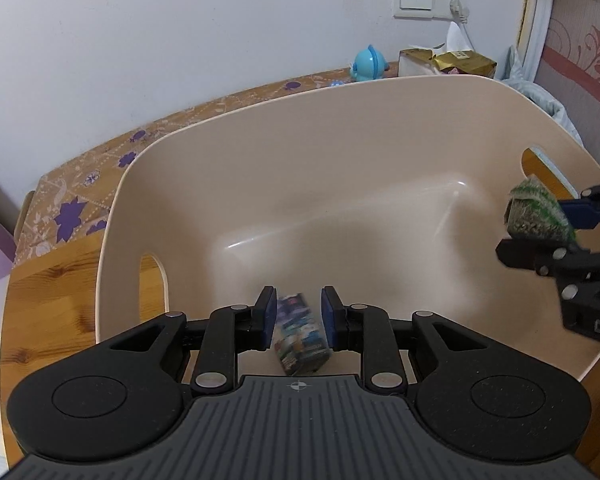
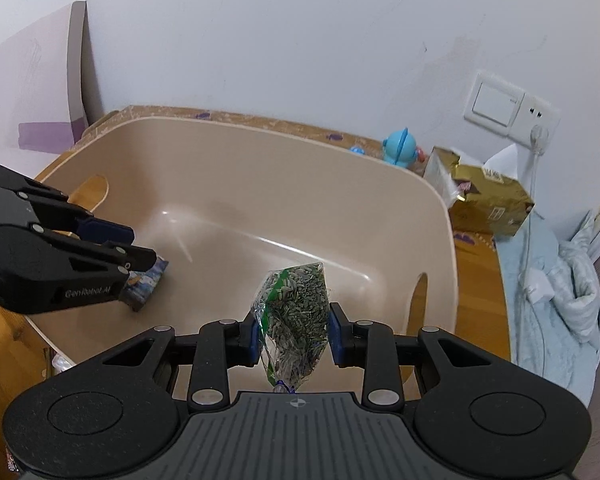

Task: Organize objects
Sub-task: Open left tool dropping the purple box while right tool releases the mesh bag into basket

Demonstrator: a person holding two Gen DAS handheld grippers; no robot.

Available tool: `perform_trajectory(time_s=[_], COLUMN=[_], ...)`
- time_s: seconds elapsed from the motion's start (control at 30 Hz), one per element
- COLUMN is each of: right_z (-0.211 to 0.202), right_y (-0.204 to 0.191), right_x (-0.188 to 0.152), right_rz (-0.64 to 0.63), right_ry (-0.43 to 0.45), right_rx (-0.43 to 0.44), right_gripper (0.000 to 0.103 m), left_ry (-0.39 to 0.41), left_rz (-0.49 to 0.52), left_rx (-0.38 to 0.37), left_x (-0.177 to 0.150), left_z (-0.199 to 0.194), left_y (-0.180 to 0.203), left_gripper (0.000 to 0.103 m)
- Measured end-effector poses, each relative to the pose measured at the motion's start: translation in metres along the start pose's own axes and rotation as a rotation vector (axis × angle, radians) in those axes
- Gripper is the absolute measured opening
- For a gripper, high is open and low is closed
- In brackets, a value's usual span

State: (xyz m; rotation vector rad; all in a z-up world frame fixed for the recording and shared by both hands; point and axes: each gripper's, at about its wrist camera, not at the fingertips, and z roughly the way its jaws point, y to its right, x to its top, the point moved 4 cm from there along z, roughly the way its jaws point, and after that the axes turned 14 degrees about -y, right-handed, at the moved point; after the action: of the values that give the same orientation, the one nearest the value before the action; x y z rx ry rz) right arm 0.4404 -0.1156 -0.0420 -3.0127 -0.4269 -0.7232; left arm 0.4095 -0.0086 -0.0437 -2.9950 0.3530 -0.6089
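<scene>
Left wrist view: your left gripper (image 1: 298, 318) sits low over the near wall of the beige tub (image 1: 260, 128), and its jaws look apart, with a visible gap on each side of the small printed box (image 1: 300, 334). The box is motion-blurred, so you can't tell if it is falling, resting on the tub floor, or touched by a pad. If you pull back fast, a pad (image 1: 269, 316) could clip it and tip it or drag it against the wall. At right, your right gripper (image 1: 540, 232) is over the tub's right edge, clamped on the seed packet (image 1: 536, 212). Right wrist view: the right gripper (image 2: 294, 340) pinches the clear seed packet (image 2: 294, 312) at mid-body, with the top sticking up and the twisted tail hanging below. It's a soft, slippery film bag, so it could slide or pivot in the jaws. The packet hangs over the tub's (image 2: 260, 136) near right side; let go before it is clear of the rim and it may land on the wooden tabletop (image 2: 476, 280). The left gripper (image 2: 136, 248) is just above the box (image 2: 146, 286) at the tub's left; mind that the two grippers don't cross paths inside. The blue toy (image 2: 400, 148) and gold pack (image 2: 488, 200) behind are well apart from the action.
</scene>
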Motion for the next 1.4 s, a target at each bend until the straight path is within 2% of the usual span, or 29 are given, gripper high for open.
perform_trajectory(time_s=[0.03,0.1,0.17,0.23,0.27,0.33,0.4,0.5,0.53,0.8,1.17,1.4], right_z=[0.001,0.001,-0.001,-0.007,-0.010,-0.017,-0.022,-0.032,-0.035,-0.059,-0.075,-0.083], right_y=[0.000,0.001,0.001,0.000,0.000,0.000,0.000,0.000,0.000,0.002,-0.008,-0.014], right_x=[-0.001,-0.001,-0.001,-0.002,-0.002,-0.003,-0.006,-0.010,-0.011,-0.023,-0.043,-0.063], right_rz=[0.001,0.000,-0.004,-0.001,0.000,0.003,0.004,0.006,0.009,0.048,0.067,0.091], right_ry=[-0.003,-0.004,0.006,0.022,0.036,0.059,0.071,0.097,0.104,0.159,0.177,0.187], right_rx=[-0.003,-0.006,-0.003,-0.009,-0.016,-0.025,-0.030,-0.040,-0.035,-0.022,-0.036,-0.039], right_gripper=[0.044,0.045,0.048,0.064,0.077,0.082,0.090,0.097,0.102,0.103,0.103,0.103], left_ry=[0.003,0.025,0.059,0.081,0.090,0.112,0.134,0.158,0.165,0.226,0.293,0.310], left_rz=[0.000,-0.005,-0.019,-0.031,-0.038,-0.044,-0.043,-0.051,-0.054,-0.061,-0.062,-0.075], left_rx=[0.002,0.012,0.007,-0.005,-0.004,0.009,0.016,0.008,0.004,0.016,0.028,-0.002], left_x=[0.000,-0.001,-0.001,-0.002,-0.003,-0.004,-0.004,-0.005,-0.005,-0.015,-0.038,-0.063], left_z=[-0.001,-0.003,-0.008,-0.012,-0.015,-0.020,-0.026,-0.035,-0.038,-0.064,-0.096,-0.108], left_y=[0.000,-0.001,-0.002,-0.003,-0.004,-0.005,-0.005,-0.007,-0.007,-0.007,-0.008,-0.013], left_gripper=[0.036,0.060,0.070,0.070,0.071,0.073,0.077,0.081,0.081,0.088,0.089,0.090])
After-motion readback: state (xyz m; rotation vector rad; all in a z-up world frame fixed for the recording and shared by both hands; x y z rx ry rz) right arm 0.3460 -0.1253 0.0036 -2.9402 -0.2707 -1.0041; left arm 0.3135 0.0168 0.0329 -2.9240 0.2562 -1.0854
